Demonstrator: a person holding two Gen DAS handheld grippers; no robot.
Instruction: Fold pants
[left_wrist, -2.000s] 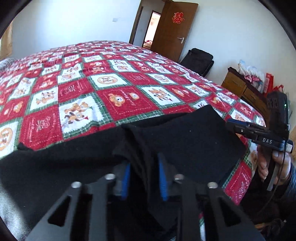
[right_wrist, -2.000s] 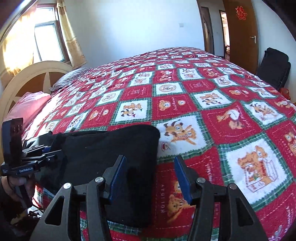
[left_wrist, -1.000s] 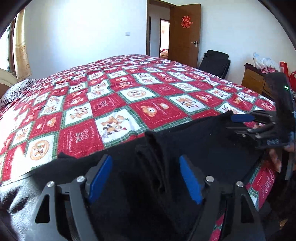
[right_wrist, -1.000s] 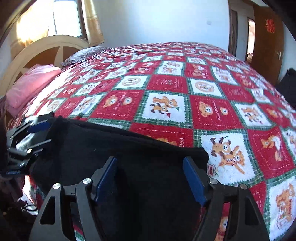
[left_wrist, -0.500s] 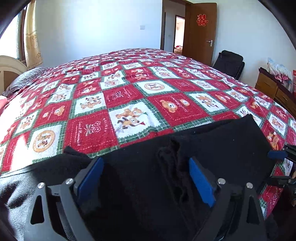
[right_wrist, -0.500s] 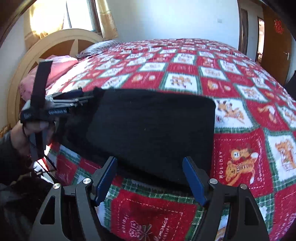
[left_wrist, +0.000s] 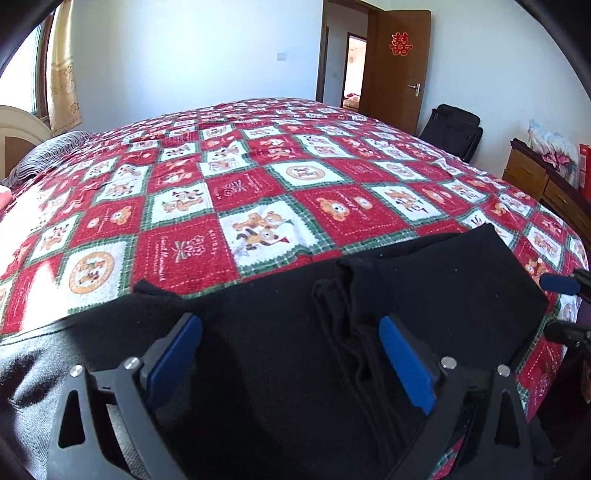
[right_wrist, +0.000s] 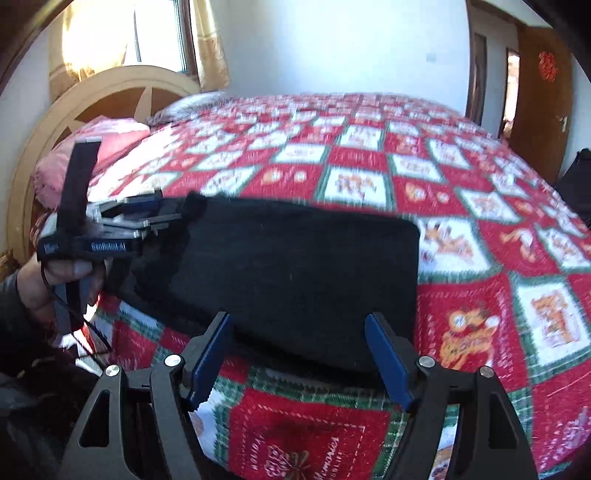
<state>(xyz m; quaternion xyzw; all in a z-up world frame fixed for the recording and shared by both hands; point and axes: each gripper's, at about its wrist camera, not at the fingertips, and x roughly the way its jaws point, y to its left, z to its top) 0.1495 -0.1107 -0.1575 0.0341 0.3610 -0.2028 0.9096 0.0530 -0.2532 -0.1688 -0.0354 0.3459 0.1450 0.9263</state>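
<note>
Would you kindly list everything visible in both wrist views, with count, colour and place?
pants: one, black, folded, near edge of bed
quilt: one, red, white and green patchwork, covering bed
headboard: one, cream and brown, left end of bed
pillow: one, pink, by headboard
door: one, brown, open, far wall
suitcase: one, black, beside door
dresser: one, wooden, right wall
curtain: one, beige, at window
left tool: blue pads, jaws opening, over pants
right tool: blue pads, open, clear of pants
hand: one, holding left tool
</note>
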